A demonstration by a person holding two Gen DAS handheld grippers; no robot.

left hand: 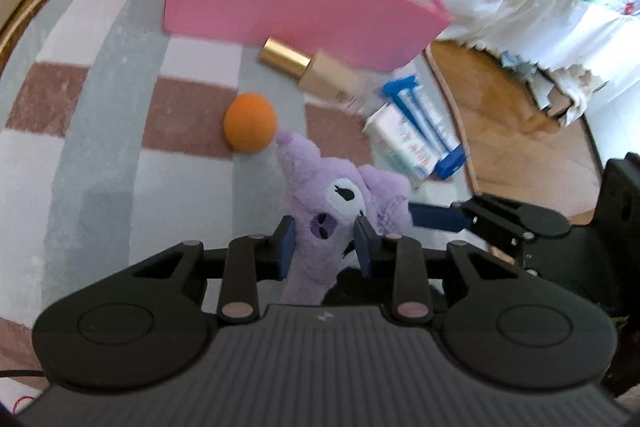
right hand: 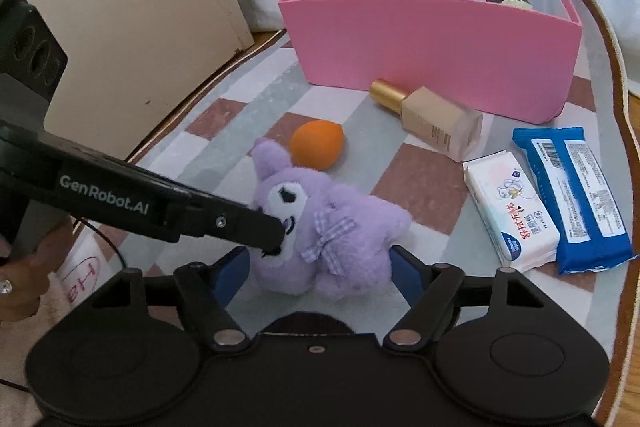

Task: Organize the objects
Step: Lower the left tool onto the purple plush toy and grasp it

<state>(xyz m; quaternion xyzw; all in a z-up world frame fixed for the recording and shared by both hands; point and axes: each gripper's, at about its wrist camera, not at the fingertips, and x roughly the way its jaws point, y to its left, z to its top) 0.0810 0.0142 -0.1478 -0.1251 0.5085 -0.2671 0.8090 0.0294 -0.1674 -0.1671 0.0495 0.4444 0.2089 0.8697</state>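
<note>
Left gripper (left hand: 325, 241) clamped on the purple plush toy (right hand: 320, 227) at its head, mid-rug (right hand: 180, 131). Right gripper (right hand: 320, 267) jaws wide, straddling the plush's body; pad contact unclear. Pink box (right hand: 432, 55) at the rug's far edge. In front of it: foundation bottle (right hand: 432, 119) lying flat, orange sponge (right hand: 316, 143). Tissue pack (right hand: 508, 211) and blue pack (right hand: 576, 195) near the right edge.

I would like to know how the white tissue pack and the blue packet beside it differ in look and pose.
The white tissue pack is shorter and shows a cartoon and coloured lettering; the blue packet is longer and shows a barcode and white label panels. The white one lies nearer the purple plush. Both lie flat, side by side, on the checked mat.
</note>
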